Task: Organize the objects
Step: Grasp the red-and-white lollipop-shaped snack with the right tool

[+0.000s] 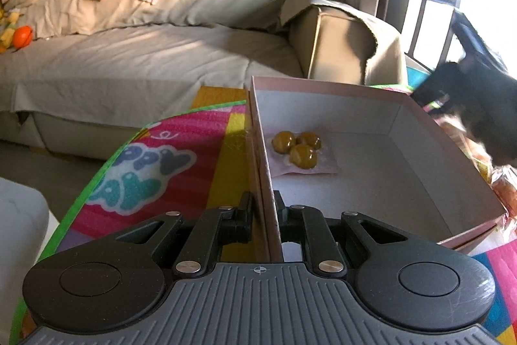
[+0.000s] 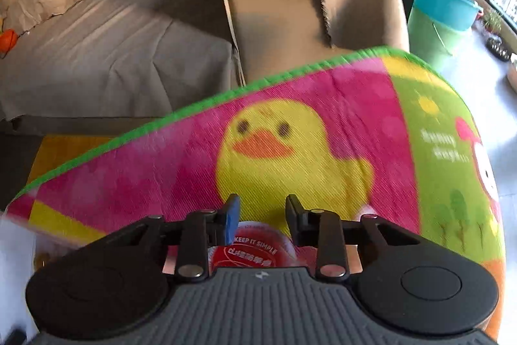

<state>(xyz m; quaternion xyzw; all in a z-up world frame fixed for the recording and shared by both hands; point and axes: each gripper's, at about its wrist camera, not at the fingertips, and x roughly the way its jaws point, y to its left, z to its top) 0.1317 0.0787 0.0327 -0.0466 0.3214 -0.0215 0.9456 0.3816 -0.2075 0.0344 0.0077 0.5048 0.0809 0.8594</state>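
Colourful play mat (image 2: 323,125) on floor, sofa (image 1: 145,54) far behind. Open cardboard box (image 1: 371,177) on mat, three yellow balls (image 1: 297,146) inside at far left. Left gripper (image 1: 265,206) clamped on box near-left wall. Right gripper (image 2: 263,209) jaws parted, over red-lidded container (image 2: 250,253).

A shallow pink cardboard box (image 1: 420,170) sits open on the colourful mat. Three glazed buns (image 1: 299,146) (on a paper sheet) lie toward its ten o'clock corner.

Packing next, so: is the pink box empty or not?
Not empty: the pink box holds one packet of three yellow balls.
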